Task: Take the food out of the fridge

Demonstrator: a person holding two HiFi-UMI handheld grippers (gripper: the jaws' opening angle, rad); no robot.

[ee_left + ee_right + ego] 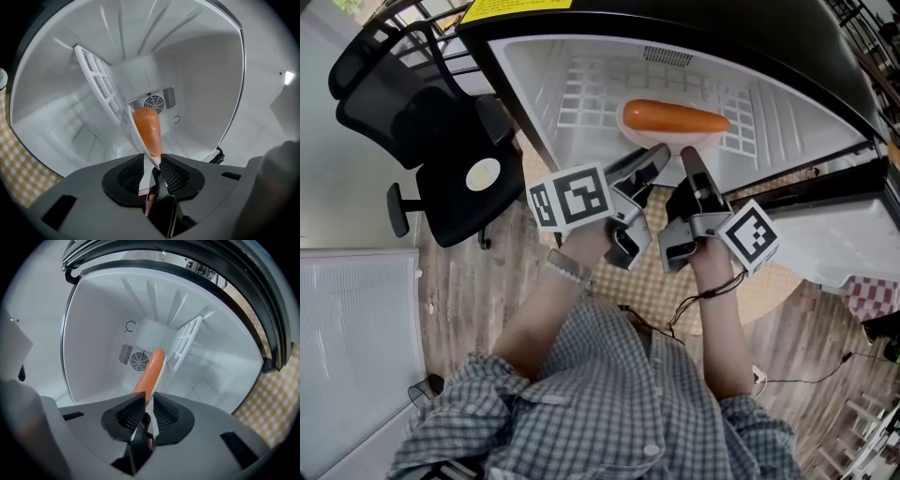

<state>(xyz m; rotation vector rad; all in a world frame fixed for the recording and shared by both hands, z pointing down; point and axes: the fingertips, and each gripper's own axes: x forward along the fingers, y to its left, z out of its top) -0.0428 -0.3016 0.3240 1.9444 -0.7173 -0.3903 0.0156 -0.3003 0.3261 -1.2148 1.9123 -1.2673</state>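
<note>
White-walled fridge (534,84): glossy orange sausage (675,117) on a shallow white plate (628,131) inside.
Likely light, slick, apt to roll: lift by the plate's edge. Right gripper (146,404) pinches it; left gripper (152,159) straddles it, jaws apart.

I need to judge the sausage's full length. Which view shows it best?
Head view: the sausage lies whole, side-on, on its plate. The left and right gripper views look along it, so it is foreshortened, its near end hidden.

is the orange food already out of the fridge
No, the orange food lies on the white plate on the wire shelf inside the open fridge.
</note>
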